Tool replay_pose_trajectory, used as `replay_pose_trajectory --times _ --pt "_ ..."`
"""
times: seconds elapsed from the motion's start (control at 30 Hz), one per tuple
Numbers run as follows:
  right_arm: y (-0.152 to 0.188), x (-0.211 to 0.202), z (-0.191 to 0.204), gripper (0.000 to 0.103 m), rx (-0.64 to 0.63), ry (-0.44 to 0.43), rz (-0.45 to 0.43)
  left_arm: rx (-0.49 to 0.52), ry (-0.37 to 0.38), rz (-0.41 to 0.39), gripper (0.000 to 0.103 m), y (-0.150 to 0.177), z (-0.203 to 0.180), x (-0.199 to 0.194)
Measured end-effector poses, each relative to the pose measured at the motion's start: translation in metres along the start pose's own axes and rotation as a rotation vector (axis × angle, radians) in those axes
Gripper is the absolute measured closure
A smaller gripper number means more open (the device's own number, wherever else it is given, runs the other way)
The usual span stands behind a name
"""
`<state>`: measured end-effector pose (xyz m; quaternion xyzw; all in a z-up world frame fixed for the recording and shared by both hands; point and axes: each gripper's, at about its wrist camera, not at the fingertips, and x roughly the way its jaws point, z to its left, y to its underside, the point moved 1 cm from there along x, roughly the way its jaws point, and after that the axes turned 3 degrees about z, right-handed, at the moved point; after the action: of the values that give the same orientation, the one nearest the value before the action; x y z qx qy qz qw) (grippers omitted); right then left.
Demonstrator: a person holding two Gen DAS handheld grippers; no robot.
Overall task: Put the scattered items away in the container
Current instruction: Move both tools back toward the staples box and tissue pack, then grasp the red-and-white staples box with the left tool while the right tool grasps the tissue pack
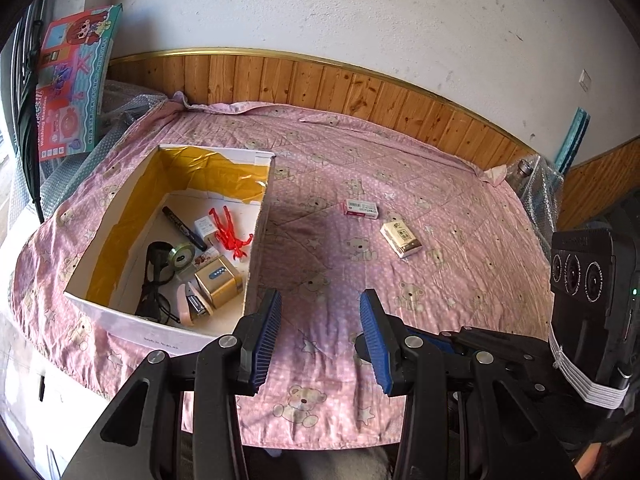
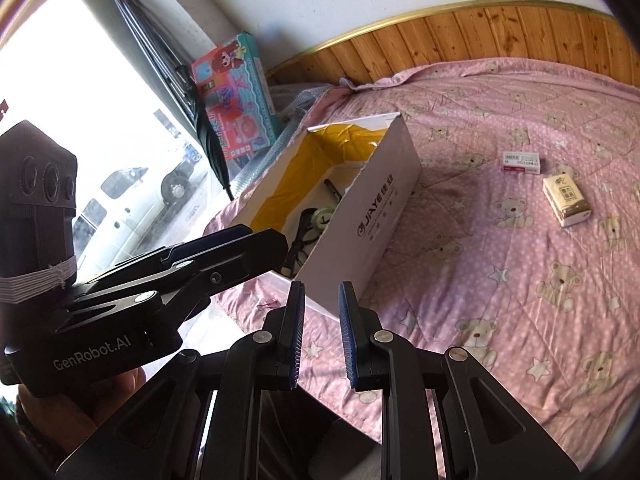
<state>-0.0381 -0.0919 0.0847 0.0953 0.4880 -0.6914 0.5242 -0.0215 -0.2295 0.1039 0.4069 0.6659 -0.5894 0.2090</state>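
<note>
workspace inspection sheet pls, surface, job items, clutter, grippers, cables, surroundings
surface: pink bear-print quilt, wrinkled.
job's things: white box holds marker, red figure, gold box, glasses; small carton and tissue pack lie apart on the quilt.
clutter: toy box leaning at the wall.
grippers: left hand-held gripper open, empty; right hand-held gripper open, empty.
cables: nothing seen.
surroundings: wood panelling, window.
</note>
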Motion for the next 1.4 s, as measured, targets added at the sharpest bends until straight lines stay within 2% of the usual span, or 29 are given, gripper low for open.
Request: replay_pose_trajectory --times 0.3,0.57,1.07,1.4 --pt "0.010 -0.017 -0.036 0.083 0.066 0.013 -0.024 0.067 0.019 0.027 0.060 0.001 -0.039 0.015" --pt "0.013 -0.016 -0.071 0.083 0.133 0.025 -0.025 0.091 0.027 0.058 0.059 -0.005 -0.056 0.037" --pt "0.003 0.001 -0.147 0.083 0.249 0.083 -0.002 0.108 0.065 0.153 0.057 -0.029 -0.076 0.112" --pt "-0.013 0.018 -0.197 0.081 0.290 0.167 0.018 0.100 0.108 0.211 0.056 -0.053 -0.085 0.174"
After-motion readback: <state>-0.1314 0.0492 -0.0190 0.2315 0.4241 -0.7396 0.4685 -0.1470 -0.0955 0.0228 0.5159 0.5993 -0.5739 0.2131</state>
